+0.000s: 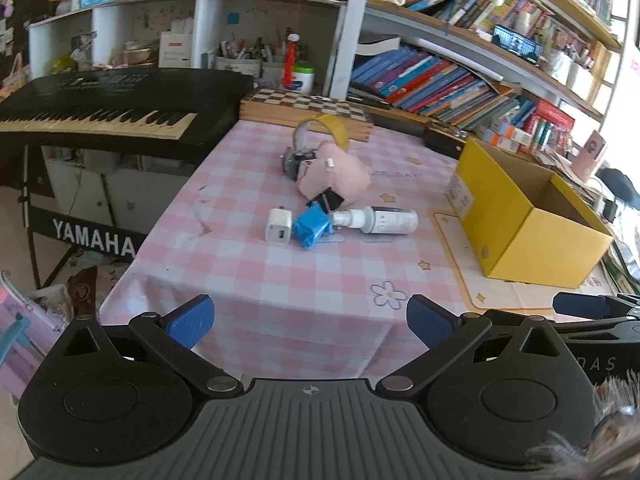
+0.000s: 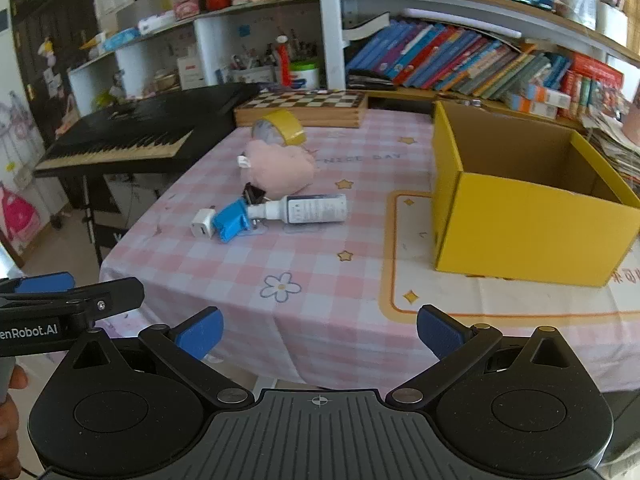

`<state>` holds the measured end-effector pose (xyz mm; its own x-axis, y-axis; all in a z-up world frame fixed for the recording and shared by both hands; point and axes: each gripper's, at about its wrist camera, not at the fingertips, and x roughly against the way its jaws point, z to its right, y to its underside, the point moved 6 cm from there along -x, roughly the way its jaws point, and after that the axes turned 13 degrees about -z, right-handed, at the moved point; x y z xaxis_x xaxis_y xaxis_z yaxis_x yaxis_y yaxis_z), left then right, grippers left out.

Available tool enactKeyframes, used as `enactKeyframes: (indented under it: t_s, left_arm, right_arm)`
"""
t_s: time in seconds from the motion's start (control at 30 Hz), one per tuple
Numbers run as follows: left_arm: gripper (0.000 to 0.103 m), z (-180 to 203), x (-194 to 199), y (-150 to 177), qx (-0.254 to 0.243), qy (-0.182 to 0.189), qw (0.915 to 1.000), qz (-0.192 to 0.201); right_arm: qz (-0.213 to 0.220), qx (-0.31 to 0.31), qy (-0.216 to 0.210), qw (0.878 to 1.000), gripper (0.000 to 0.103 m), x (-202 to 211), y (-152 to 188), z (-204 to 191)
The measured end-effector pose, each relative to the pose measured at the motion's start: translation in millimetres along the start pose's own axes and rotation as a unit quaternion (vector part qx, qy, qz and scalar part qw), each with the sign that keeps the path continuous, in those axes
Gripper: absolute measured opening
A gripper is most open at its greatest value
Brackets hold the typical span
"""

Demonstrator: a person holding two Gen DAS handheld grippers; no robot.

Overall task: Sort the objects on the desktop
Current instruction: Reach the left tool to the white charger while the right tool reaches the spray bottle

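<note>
A cluster lies mid-table on the pink checked cloth: a white charger (image 1: 279, 231) (image 2: 201, 223), a blue block (image 1: 312, 227) (image 2: 232, 220), a white spray bottle (image 1: 380, 220) (image 2: 310, 209) on its side, a black binder clip (image 1: 327, 200) (image 2: 253, 193), a pink plush (image 1: 335, 176) (image 2: 278, 166) and a yellow tape roll (image 1: 324, 130) (image 2: 282, 128). An open yellow box (image 1: 524, 216) (image 2: 532, 216) stands to the right. My left gripper (image 1: 310, 322) and right gripper (image 2: 320, 330) are open and empty, over the table's near edge.
A black Yamaha keyboard (image 1: 108, 108) (image 2: 132, 132) stands left of the table. A chessboard box (image 1: 304, 110) (image 2: 304, 108) lies at the far edge. Bookshelves (image 2: 480, 64) fill the back and right. A cream mat (image 2: 500, 296) lies under the yellow box.
</note>
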<state>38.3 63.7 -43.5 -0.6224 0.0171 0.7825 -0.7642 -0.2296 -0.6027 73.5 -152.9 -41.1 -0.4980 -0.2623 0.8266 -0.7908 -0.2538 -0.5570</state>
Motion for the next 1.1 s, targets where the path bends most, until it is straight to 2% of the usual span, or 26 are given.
enactKeyframes:
  t_s: [0.37,0.9,1.1]
  left_arm:
    - [0.103,-13.3,-24.7,-22.8,0.039,-0.007,0.9992,-0.007]
    - [0.103,-20.3,-76.1,-65.3,0.062,-0.031,0.9972,-0.030]
    - [0.102,-30.2,-91.3,-74.7,0.072,-0.035,0.9960,-0.039]
  right_arm:
    - [0.000,0.029,-0.030,0.999,0.103,-27.1,-35.9,-2.8]
    - [-0.032,0.075,-0.028,0.996,0.103,-85.3,-88.7,3.4]
    - [-0.027,0.088,-0.037,0.995,0.103,-100.8,-105.2,-1.0]
